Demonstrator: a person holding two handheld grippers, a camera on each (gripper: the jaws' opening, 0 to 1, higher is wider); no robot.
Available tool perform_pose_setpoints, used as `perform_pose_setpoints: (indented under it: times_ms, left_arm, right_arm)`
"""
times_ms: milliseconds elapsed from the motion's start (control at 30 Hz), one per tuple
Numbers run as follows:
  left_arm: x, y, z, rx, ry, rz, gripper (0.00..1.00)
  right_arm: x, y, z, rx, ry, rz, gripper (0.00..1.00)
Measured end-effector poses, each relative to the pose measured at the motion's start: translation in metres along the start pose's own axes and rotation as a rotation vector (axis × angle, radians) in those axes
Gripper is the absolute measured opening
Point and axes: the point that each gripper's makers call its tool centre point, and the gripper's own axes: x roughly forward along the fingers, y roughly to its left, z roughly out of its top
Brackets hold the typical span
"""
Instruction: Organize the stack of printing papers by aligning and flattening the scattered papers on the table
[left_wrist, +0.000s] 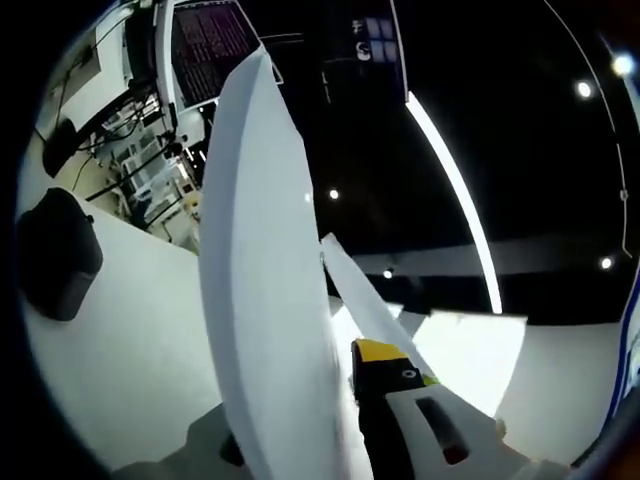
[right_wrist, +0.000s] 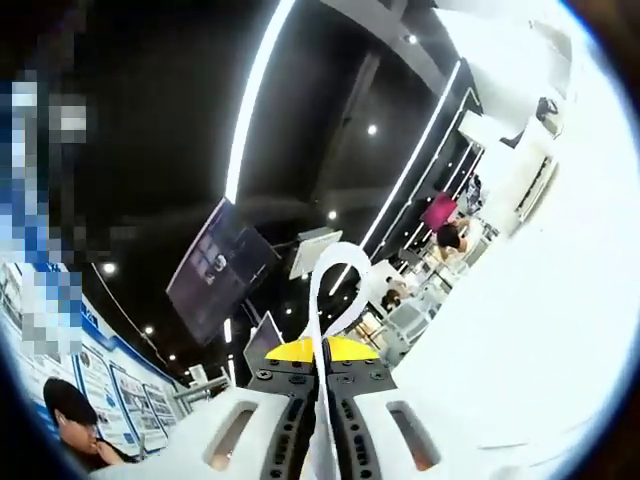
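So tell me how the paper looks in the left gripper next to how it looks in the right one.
In the left gripper, the paper rises as a broad, bowed white sheet; in the right gripper, the paper shows as a thin edge curled into a narrow loop. The left one towers high up the view; the right one stays low above the yellow tips. Both are white and pinched between shut jaws.

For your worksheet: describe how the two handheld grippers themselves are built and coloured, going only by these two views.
The right gripper has two pale grey, smoothly moulded jaws with oval slots, black inner faces dotted with round screws, and yellow tips. The left gripper shows the same pale grey shell with a slot, a black inner block and a yellow tip. No cables or sleeves can be made out.
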Motion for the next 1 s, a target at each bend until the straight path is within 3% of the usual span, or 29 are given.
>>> perform_pose_setpoints:
  times_ms: [333,667,833,1000]
  left_arm:
    - [0.001,0.0,-0.001,-0.025,0.005,0.003,0.17]
    - [0.0,-0.001,0.0,-0.036,-0.005,0.002,0.18]
    - [0.0,-0.001,0.0,-0.041,-0.005,0.003,0.19]
    - [0.0,0.0,0.001,-0.043,-0.01,0.004,0.19]
  right_arm:
    - [0.0,-0.013,-0.018,-0.035,0.043,-0.032,0.0]
    - [0.001,-0.004,-0.029,-0.15,0.088,-0.007,0.0]
    - [-0.001,-0.006,-0.033,-0.128,0.112,-0.009,0.0]
    - [-0.003,0.007,-0.049,-0.143,0.176,0.031,0.0]
